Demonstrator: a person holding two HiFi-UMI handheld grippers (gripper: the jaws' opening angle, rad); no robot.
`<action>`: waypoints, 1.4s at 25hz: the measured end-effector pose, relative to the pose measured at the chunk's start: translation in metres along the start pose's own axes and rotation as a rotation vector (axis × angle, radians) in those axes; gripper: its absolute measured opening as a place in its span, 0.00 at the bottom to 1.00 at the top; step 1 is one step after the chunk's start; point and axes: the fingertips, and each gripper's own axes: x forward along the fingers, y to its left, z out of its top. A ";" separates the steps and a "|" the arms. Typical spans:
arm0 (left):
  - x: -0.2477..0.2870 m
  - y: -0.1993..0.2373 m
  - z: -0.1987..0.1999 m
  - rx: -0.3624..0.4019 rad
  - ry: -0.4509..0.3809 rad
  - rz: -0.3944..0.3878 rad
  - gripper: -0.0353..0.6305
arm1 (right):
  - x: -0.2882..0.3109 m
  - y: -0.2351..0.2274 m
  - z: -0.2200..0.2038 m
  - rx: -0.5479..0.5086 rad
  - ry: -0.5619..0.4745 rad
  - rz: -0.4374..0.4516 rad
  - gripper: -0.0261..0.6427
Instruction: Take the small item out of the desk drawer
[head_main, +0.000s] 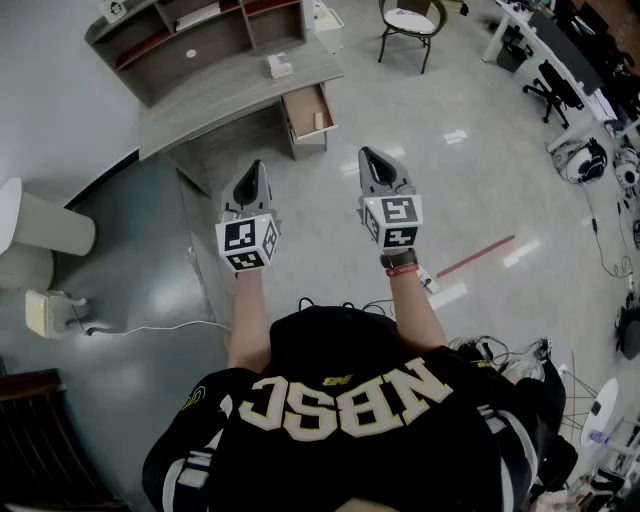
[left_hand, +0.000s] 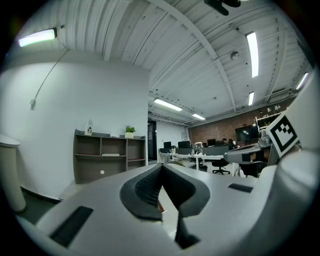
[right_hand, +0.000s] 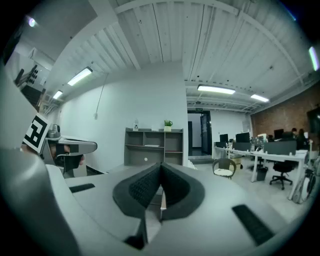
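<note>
Left hand-held gripper (head_main: 254, 168) and right hand-held gripper (head_main: 370, 155) hang clenched, well short of the seemingly open drawer (head_main: 303, 106).

the desk (head_main: 230, 90) is grey, its drawer (head_main: 308, 112) pale tan inside. the left gripper (head_main: 256, 168) and right gripper (head_main: 367, 155) are grey with black pads (left_hand: 147, 189), and their cubes (head_main: 247, 243) carry black-and-white square markers. the floor (head_main: 330, 260) is glossy pale grey with a red strip (head_main: 475, 257), and the shirt (head_main: 350, 420) is black with cream letters.
</note>
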 end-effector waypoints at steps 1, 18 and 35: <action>0.002 -0.003 -0.001 0.004 0.000 -0.001 0.07 | 0.001 -0.003 -0.001 0.002 -0.003 0.001 0.05; 0.024 -0.020 -0.030 -0.042 0.036 0.016 0.07 | 0.033 0.003 -0.021 0.088 -0.010 0.110 0.05; 0.215 0.091 -0.049 -0.090 0.035 -0.048 0.07 | 0.217 -0.036 -0.009 0.031 0.046 -0.011 0.05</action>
